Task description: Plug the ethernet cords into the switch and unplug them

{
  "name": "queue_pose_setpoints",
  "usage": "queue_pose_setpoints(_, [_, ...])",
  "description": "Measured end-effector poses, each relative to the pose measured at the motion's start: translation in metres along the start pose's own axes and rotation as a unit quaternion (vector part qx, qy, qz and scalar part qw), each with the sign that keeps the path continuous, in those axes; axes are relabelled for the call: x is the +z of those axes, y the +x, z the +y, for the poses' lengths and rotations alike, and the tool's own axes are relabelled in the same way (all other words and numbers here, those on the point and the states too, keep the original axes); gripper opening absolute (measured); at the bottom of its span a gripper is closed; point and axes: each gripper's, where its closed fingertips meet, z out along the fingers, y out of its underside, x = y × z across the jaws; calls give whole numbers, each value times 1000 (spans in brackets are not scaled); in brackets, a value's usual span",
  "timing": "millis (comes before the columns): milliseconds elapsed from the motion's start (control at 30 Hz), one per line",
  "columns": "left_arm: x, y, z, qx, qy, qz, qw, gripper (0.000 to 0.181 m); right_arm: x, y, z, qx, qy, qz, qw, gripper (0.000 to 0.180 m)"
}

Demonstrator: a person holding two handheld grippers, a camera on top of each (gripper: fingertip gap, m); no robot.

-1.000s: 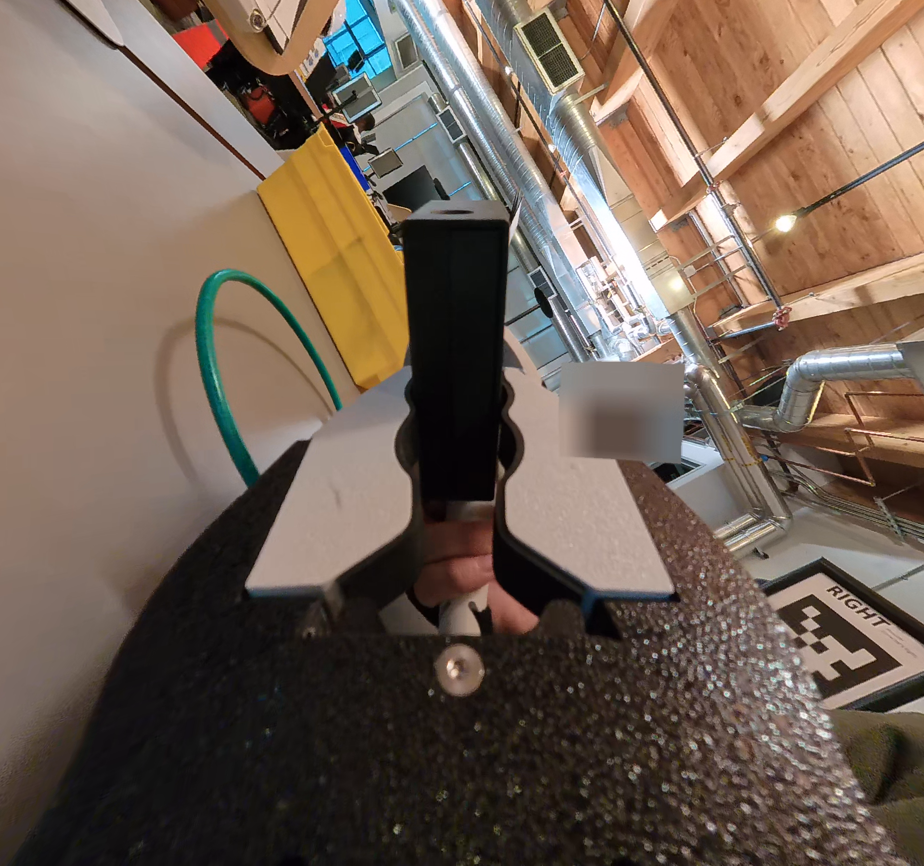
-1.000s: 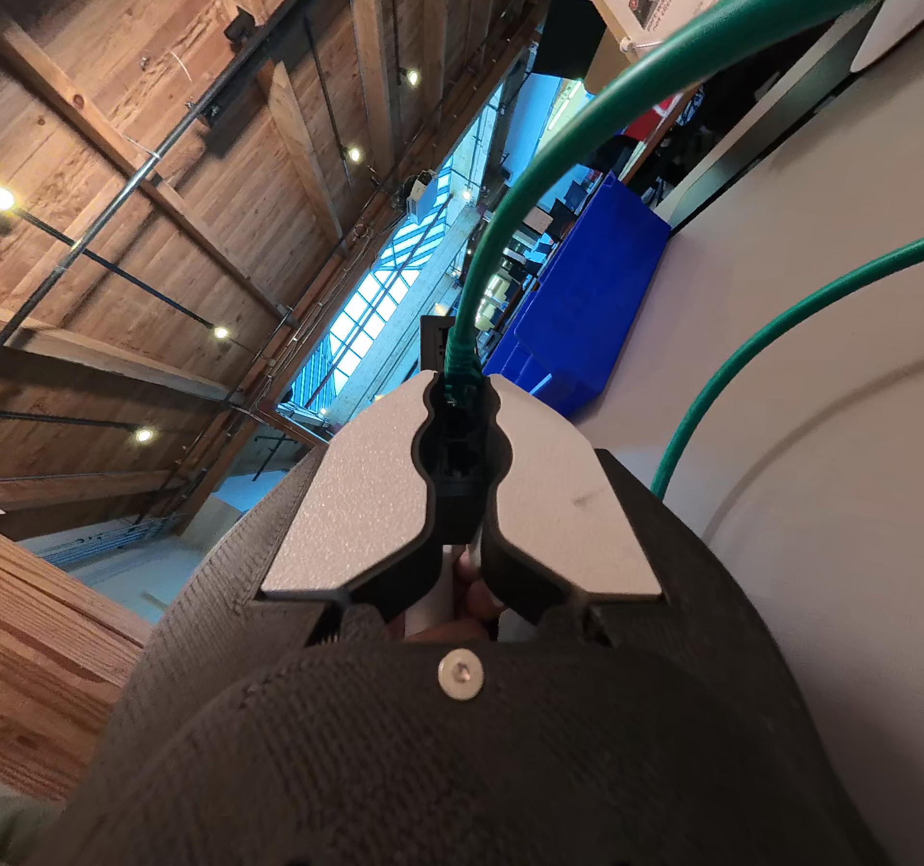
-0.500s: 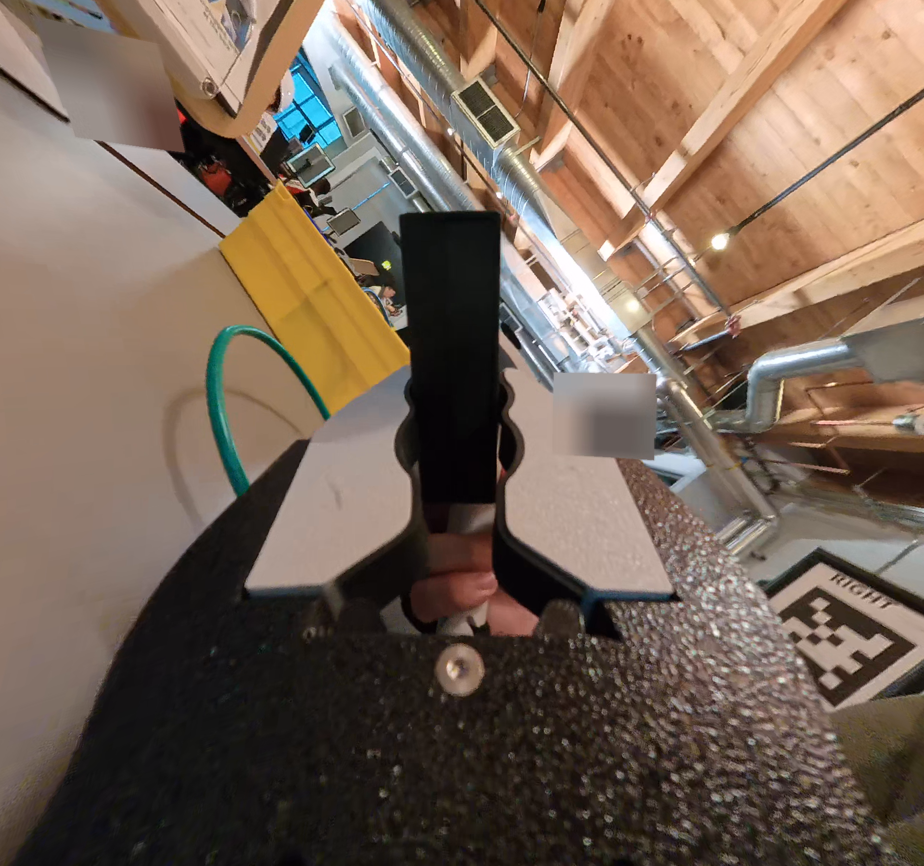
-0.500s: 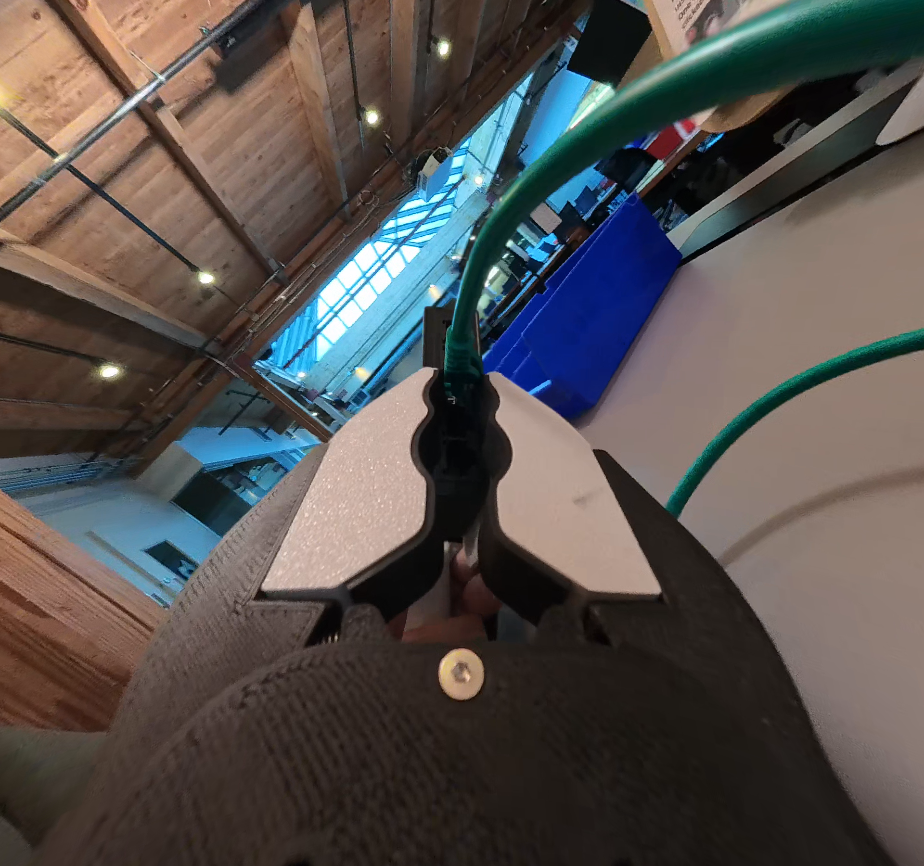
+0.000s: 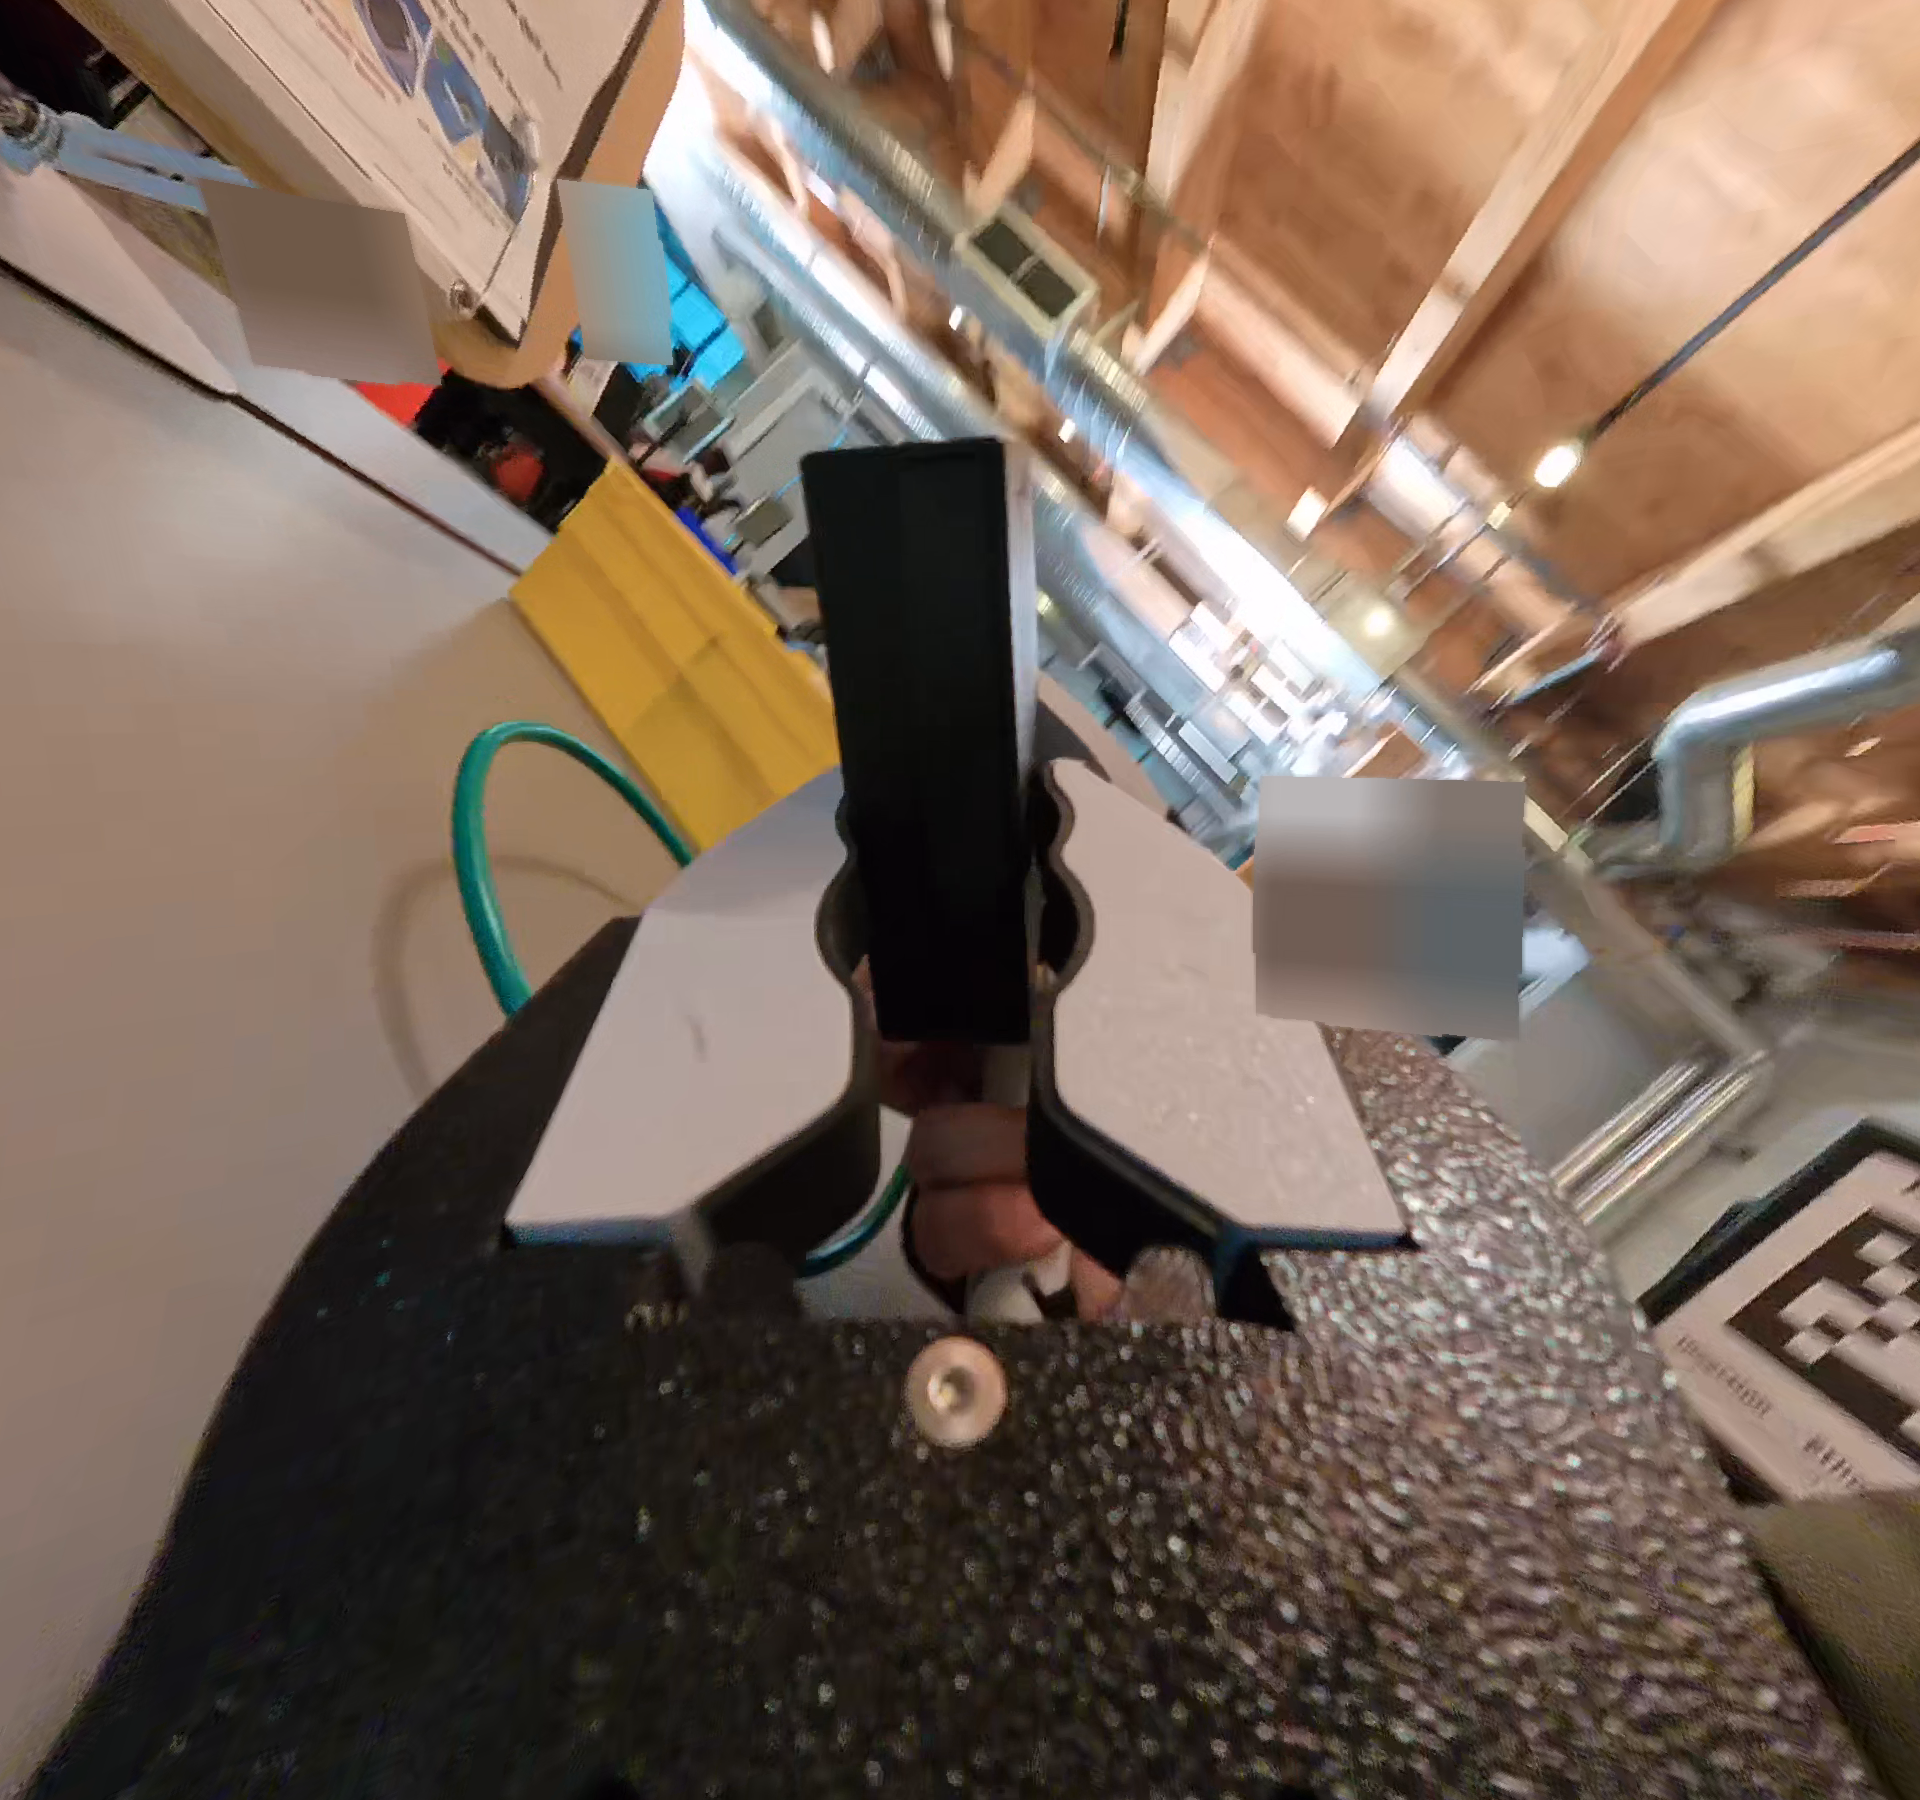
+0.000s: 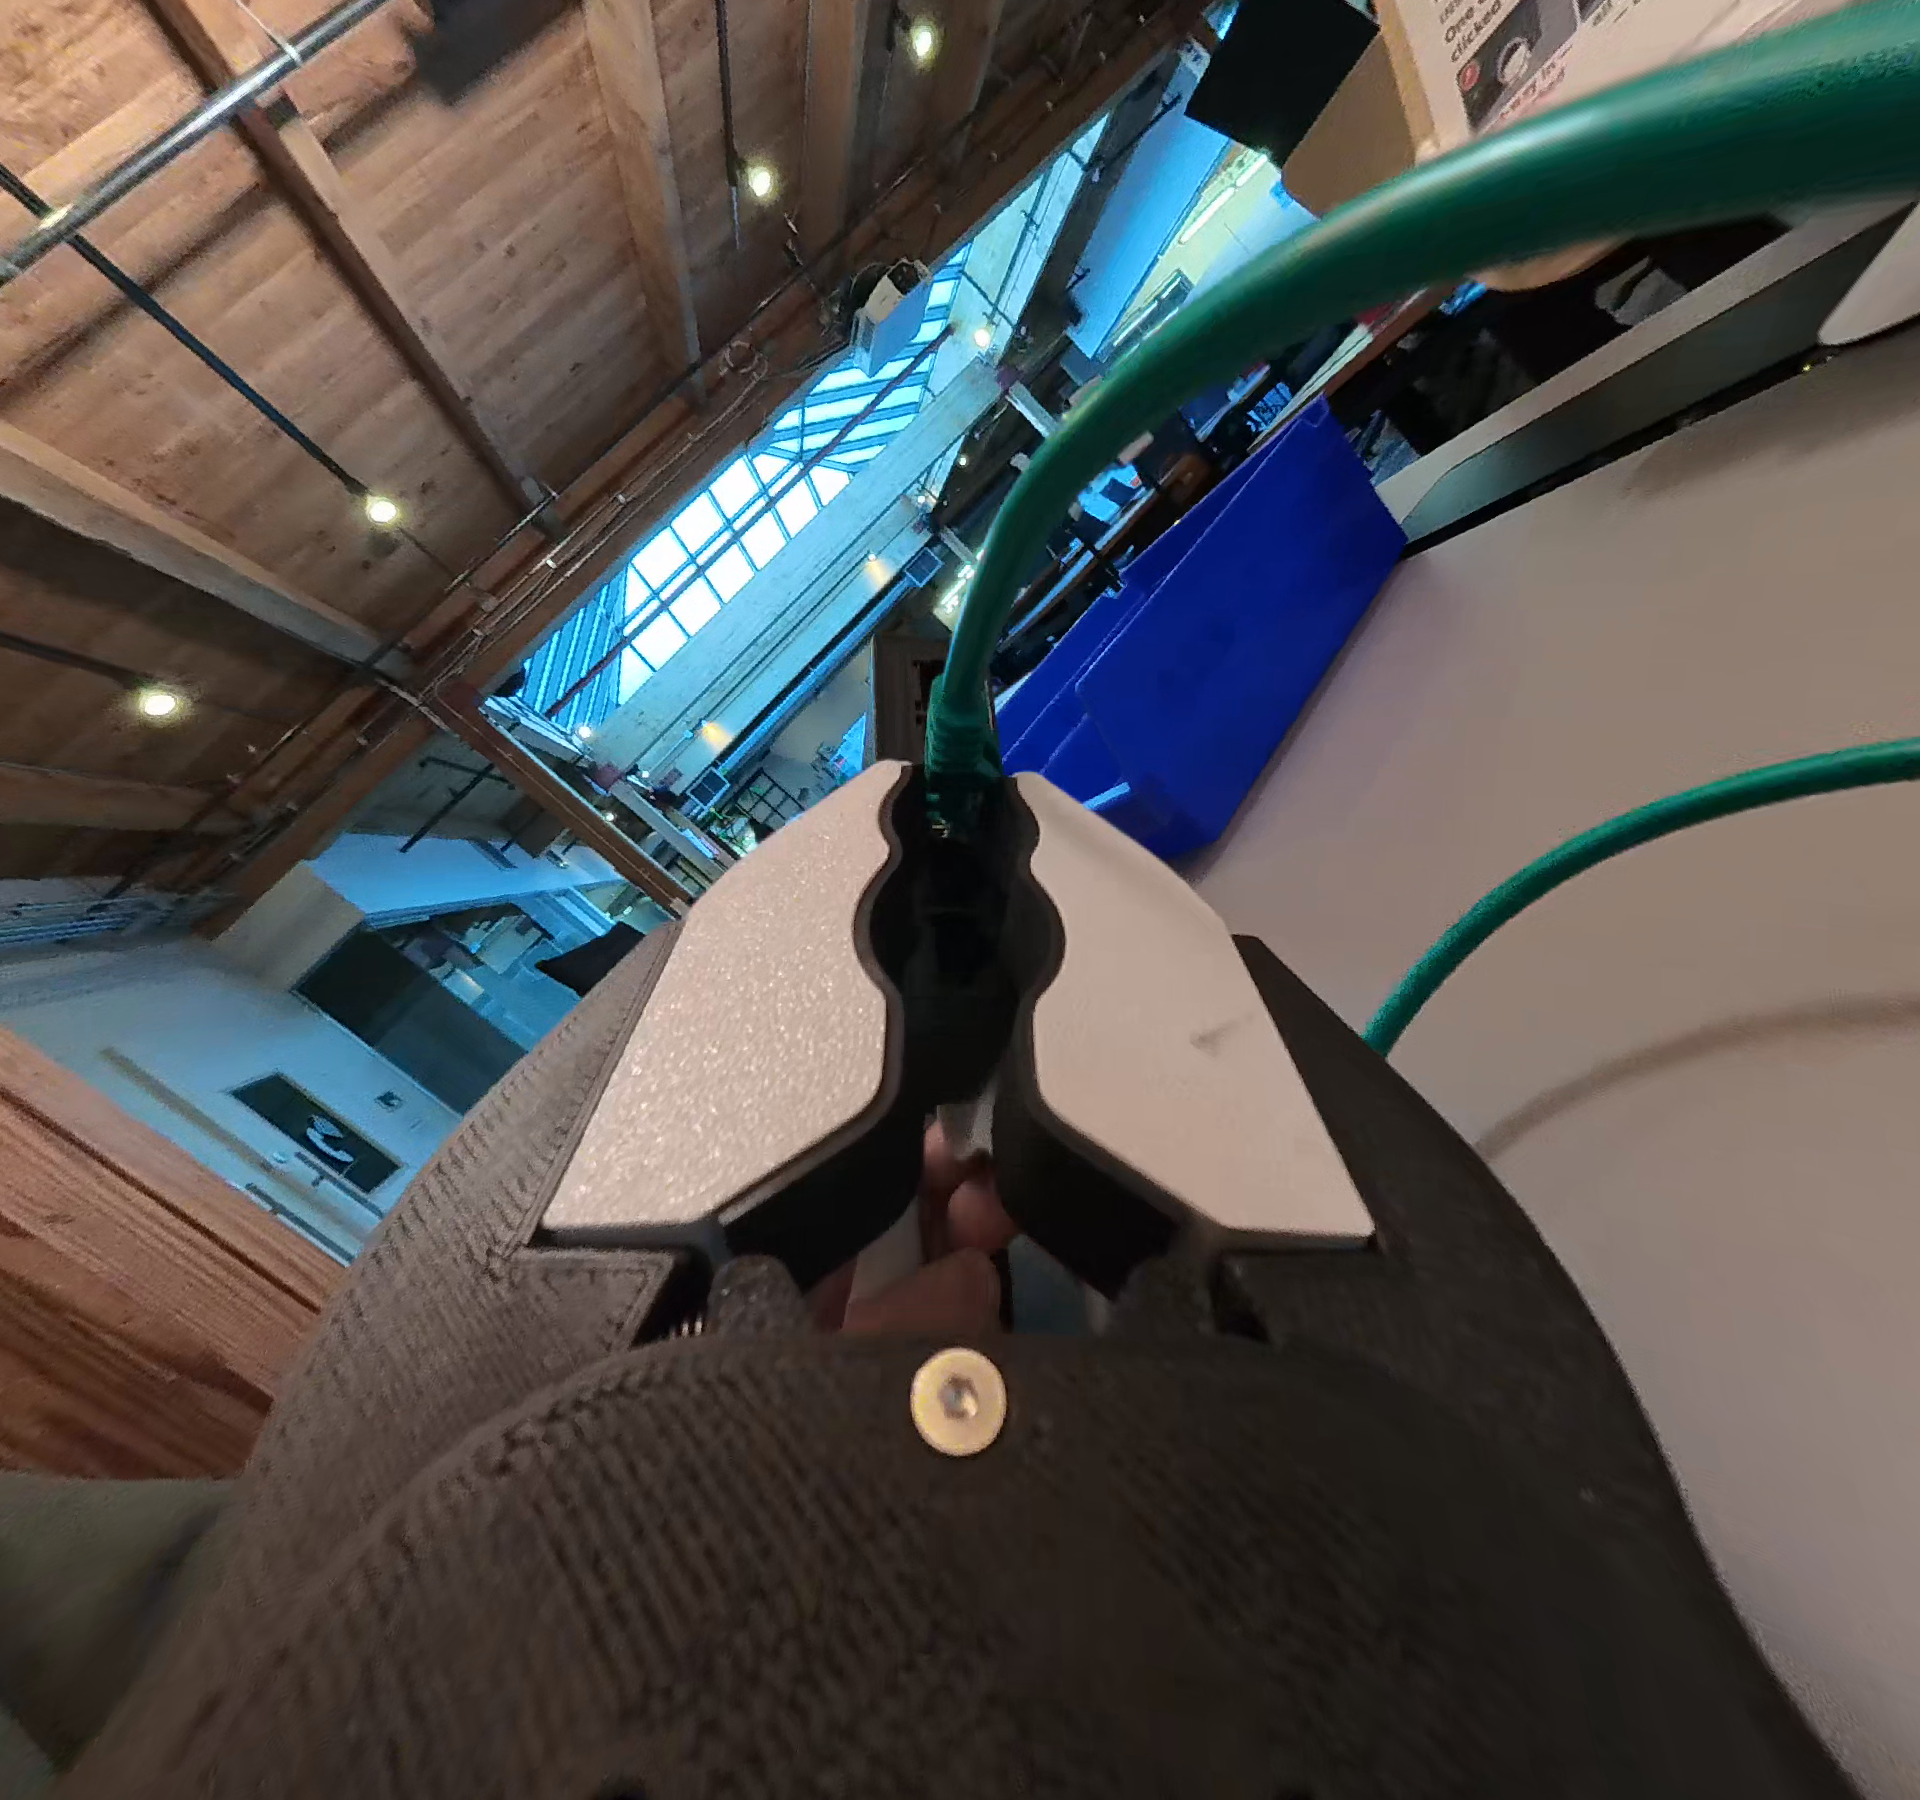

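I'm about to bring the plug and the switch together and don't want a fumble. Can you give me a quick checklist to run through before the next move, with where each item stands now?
1. Left gripper clamped on the black switch: ok, both fingers press its sides.
2. Right gripper clamped on the green cord's plug: ok, the plug sits between the fingers.
3. Plug tip lined up with a port: cannot tell, no port opening shows clearly.
4. Slack in the green cord: ok, it arcs loosely away.
5. Loose green loop on the table clear of the grippers: ok in the left wrist view.
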Motion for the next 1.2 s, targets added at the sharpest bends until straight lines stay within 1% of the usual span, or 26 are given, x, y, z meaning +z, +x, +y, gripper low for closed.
queue_pose_setpoints(67, [-2, 1, 0, -5, -28, 21, 999, 29, 0, -3, 2, 12, -6, -16, 1000, 16])
queue_pose_setpoints(100, [-4, 1, 0, -13, -36, 32, 999, 29, 0, -3, 5, 2, -15, -11, 1000, 16])
queue_pose_setpoints(167, [-6, 1, -7, -42, -28, 49, 998, 30, -1, -4, 9, -3, -31, -8, 999, 15])
queue_pose_setpoints(200, [-7, 1, -9, -47, -28, 55, 997, 31, -1, -4, 10, 0, -35, -9, 999, 15])
queue_pose_setpoints(267, [-7, 0, -4, -47, -57, 55, 996, 29, -3, -2, 10, 8, -31, -9, 999, 15])
queue_pose_setpoints(333, [-6, -4, -1, -81, -76, 43, 993, 28, -4, 4, 10, 12, -24, 3, 1000, 15])
queue_pose_setpoints(433, [-7, -18, 3, -163, -67, 5, 984, 27, -5, 19, 15, 29, -18, 38, 999, 15])
queue_pose_setpoints(500, [-10, -29, 8, -196, -74, -29, 977, 27, -7, 30, 23, 64, -15, 57, 996, 15])
queue_pose_setpoints(533, [-12, -32, 10, -192, -78, -45, 977, 27, -8, 34, 27, 81, -12, 63, 995, 15])
queue_pose_setpoints(667, [-12, -29, 0, -138, -62, -56, 987, 27, -5, 28, 26, 110, -1, 46, 993, 15])
queue_pose_setpoints(733, [-13, -30, -6, -176, -23, -43, 983, 27, -3, 27, 26, 125, 15, 49, 991, 15])
queue_pose_setpoints(800, [-14, -34, -5, -206, -5, -40, 978, 27, -2, 31, 28, 125, 19, 64, 990, 15])
queue_pose_setpoints(867, [-14, -36, -4, -209, 3, -52, 977, 27, -2, 33, 28, 136, 25, 67, 988, 14])
queue_pose_setpoints(1100, [-18, -39, -10, -205, 30, -86, 975, 27, 2, 33, 32, 126, 15, 90, 988, 15])
queue_pose_setpoints(1200, [-19, -39, -11, -190, 39, -94, 977, 27, 1, 32, 34, 146, 31, 79, 986, 15])
